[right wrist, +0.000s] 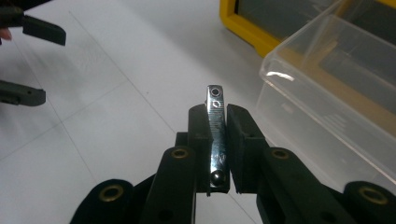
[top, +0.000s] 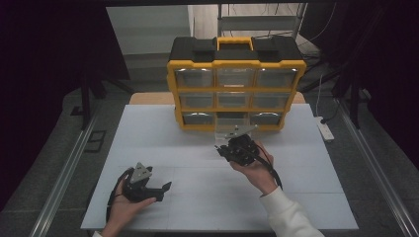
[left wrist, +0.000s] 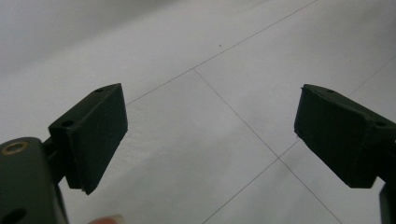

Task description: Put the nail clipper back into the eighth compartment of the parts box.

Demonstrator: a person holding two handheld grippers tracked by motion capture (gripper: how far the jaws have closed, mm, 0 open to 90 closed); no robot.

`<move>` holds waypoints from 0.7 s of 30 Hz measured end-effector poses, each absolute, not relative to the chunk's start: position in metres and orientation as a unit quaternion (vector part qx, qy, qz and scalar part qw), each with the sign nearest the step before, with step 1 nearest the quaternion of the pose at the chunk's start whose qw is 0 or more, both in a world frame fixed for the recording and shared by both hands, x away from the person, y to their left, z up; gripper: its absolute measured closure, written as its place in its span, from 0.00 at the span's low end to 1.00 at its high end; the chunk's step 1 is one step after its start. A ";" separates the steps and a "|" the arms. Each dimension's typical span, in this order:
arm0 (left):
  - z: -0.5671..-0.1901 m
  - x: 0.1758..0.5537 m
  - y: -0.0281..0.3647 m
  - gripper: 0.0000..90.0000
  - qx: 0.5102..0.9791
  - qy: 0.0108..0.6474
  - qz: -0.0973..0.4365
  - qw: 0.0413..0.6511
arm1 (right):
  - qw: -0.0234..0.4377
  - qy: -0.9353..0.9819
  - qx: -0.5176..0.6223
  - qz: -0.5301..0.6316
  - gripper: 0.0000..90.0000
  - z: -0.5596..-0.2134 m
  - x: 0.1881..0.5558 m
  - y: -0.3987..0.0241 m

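Observation:
My right gripper [right wrist: 217,112] is shut on a small shiny metal strip [right wrist: 215,135] with holes at its end, which stands upright between the jaws. In the high view this gripper [top: 221,148] hovers just in front of a clear plastic drawer [top: 230,126] pulled out of the bottom row of a yellow and black organizer [top: 236,84]. The same drawer [right wrist: 327,88] lies close on the right in the right gripper view. My left gripper [top: 160,190] is held low at the front left of the table, open, with nothing between its jaws [left wrist: 210,135].
A white table [top: 306,197] with thin seam lines carries the organizer at its back centre. The left gripper [right wrist: 39,63] also appears far off in the right gripper view. A white power strip [top: 326,130] lies on the floor at the right.

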State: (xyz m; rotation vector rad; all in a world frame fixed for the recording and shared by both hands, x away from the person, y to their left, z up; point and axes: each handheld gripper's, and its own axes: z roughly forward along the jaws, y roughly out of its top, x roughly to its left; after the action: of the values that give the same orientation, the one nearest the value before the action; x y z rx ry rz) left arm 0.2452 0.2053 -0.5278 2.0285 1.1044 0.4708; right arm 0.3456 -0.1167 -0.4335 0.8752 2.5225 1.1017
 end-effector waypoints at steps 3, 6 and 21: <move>-0.528 0.245 0.205 0.11 0.796 0.432 0.185 0.382 | 0.128 0.863 0.305 0.382 0.89 -0.430 0.347 -0.120; -0.528 0.245 0.205 0.11 0.796 0.432 0.185 0.382 | 0.130 0.860 0.305 0.388 0.89 -0.426 0.349 -0.124; -0.527 0.245 0.204 0.11 0.795 0.433 0.185 0.382 | 0.134 0.847 0.332 0.394 0.89 -0.423 0.368 -0.137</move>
State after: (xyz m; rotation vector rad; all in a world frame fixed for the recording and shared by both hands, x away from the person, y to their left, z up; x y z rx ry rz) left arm 0.2450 0.2042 -0.5271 2.0286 1.1039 0.4712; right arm 0.3682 -0.1365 -0.4231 0.9616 2.4535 1.1417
